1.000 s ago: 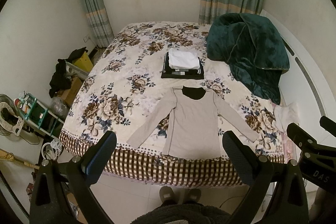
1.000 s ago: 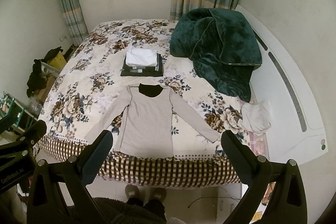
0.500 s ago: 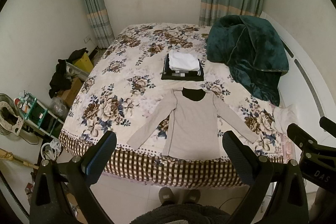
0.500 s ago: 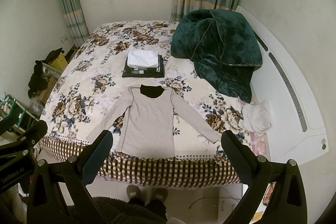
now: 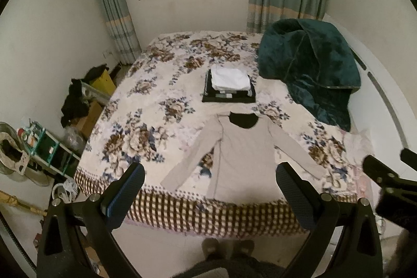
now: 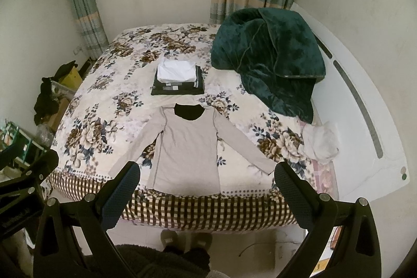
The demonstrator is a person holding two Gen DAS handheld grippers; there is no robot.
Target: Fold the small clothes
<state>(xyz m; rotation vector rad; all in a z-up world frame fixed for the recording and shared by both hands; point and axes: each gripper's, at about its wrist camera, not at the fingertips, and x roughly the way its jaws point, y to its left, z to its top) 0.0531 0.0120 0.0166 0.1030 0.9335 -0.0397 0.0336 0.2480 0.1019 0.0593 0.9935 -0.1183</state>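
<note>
A beige long-sleeved shirt (image 5: 242,158) with a black collar lies flat, sleeves spread, at the near edge of the floral bed (image 5: 161,95); it also shows in the right wrist view (image 6: 187,147). Behind it stands a stack of folded clothes (image 5: 229,85), white on top, also seen in the right wrist view (image 6: 178,80). My left gripper (image 5: 209,190) is open and empty, held high in front of the bed's near edge. My right gripper (image 6: 207,189) is open and empty beside it, also clear of the shirt.
A dark green blanket (image 5: 310,67) is heaped at the bed's far right. A white crumpled cloth (image 6: 322,142) lies at the right edge. Boxes, dark clothes and a shelf (image 5: 52,147) crowd the floor on the left. The person's slippers (image 6: 186,239) stand below the bed's foot.
Both grippers have drawn slightly back and up from the bed; the shirt and stack sit a little farther off. Nothing on the bed has moved.
</note>
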